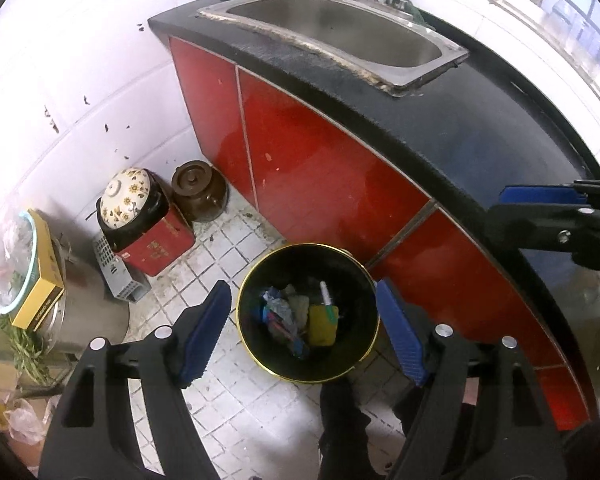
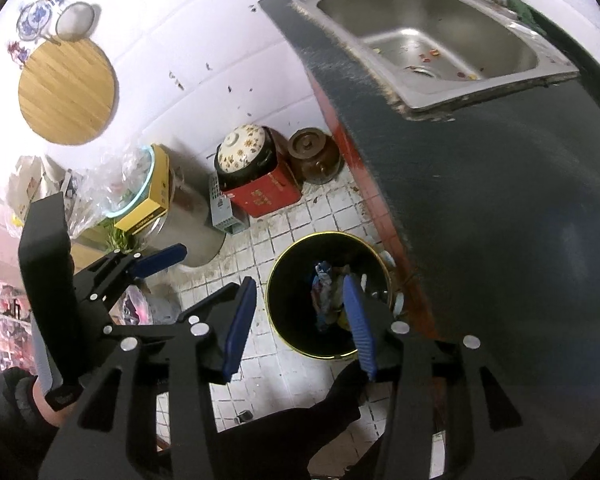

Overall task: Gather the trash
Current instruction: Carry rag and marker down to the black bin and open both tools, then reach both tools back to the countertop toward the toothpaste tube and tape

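Crocks (image 1: 198, 192) (lidded) beside red cabinets (image 1: 320, 168), near bin (image 1: 364, 280).

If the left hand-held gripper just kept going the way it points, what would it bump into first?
Probably the trash inside the black bin on the floor: the open left hand-held gripper points down into its mouth, nothing between, though depth is unclear.

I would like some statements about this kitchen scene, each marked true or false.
1. The trash bin stands on the floor beside the red cabinet. True.
2. The bin is empty. False: it holds wrappers and a yellow sponge.
3. The left claw is open and holds nothing. True.
4. The right claw grips a bottle. False: nothing is between its pads.
5. The sink is full of water. False: only small scraps lie in it.
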`<state>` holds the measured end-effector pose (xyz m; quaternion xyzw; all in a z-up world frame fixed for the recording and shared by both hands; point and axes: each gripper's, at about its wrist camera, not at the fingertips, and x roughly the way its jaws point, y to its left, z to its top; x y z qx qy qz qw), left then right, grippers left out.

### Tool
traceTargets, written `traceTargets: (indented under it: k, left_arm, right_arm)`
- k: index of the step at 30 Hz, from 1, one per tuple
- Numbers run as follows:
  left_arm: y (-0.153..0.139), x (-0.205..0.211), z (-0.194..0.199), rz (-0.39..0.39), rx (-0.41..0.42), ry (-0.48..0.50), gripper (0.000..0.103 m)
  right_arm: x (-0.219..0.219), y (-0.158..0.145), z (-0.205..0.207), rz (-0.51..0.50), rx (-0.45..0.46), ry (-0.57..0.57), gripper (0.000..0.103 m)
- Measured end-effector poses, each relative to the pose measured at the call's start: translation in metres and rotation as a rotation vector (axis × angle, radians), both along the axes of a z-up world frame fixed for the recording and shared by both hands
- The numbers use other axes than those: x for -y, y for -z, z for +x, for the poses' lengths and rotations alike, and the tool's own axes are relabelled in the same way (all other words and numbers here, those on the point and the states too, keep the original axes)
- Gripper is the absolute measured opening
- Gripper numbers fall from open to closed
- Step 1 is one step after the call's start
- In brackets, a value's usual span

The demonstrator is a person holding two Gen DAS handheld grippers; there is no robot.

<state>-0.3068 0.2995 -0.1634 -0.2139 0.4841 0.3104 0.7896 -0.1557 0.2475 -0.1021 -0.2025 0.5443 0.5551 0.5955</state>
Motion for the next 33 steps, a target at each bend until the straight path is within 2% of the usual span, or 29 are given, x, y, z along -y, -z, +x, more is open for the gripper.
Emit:
traceTargets:
  k: [1, 3, 5, 9, 12, 15, 18, 24, 28, 33]
  left_arm:
    - [-0.003, 0.003, 0.004, 0.002, 0.002, 0.015, 0.074]
    - [-0.008, 0.008, 0.011, 0.013, 0.005, 0.044, 0.079]
    - [-0.016, 0.018, 0.025, 0.034, 0.011, 0.095, 0.085]
    - [-0.03, 0.047, 0.068, 0.056, 0.032, 0.223, 0.087]
    - [-0.042, 0.083, 0.116, 0.068, 0.058, 0.367, 0.088]
    - [-0.052, 0.125, 0.163, 0.083, 0.08, 0.522, 0.088]
    - [-0.06, 0.178, 0.214, 0.089, 0.108, 0.688, 0.089]
    - [-0.066, 0.285, 0.294, 0.091, 0.149, 0.964, 0.089]
    - [-0.061, 0.356, 0.334, 0.1, 0.155, 1.126, 0.089]
    - [-0.05, 0.414, 0.363, 0.093, 0.129, 1.224, 0.089]
  right_arm:
    - [0.005, -0.003, 0.004, 0.006, 0.003, 0.011, 0.053]
    - [0.019, -0.011, 0.014, 0.02, 0.018, 0.044, 0.057]
    - [0.041, -0.022, 0.029, 0.041, 0.035, 0.097, 0.057]
    - [0.106, -0.046, 0.072, 0.069, 0.097, 0.26, 0.06]
    - [0.168, -0.062, 0.108, 0.082, 0.148, 0.422, 0.067]
    - [0.228, -0.073, 0.137, 0.082, 0.182, 0.573, 0.067]
    - [0.308, -0.079, 0.167, 0.068, 0.204, 0.765, 0.067]
    - [0.444, -0.075, 0.201, 0.029, 0.208, 1.042, 0.067]
    - [0.506, -0.061, 0.214, -0.003, 0.195, 1.144, 0.067]
    - [0.553, -0.044, 0.229, -0.02, 0.177, 1.2, 0.067]
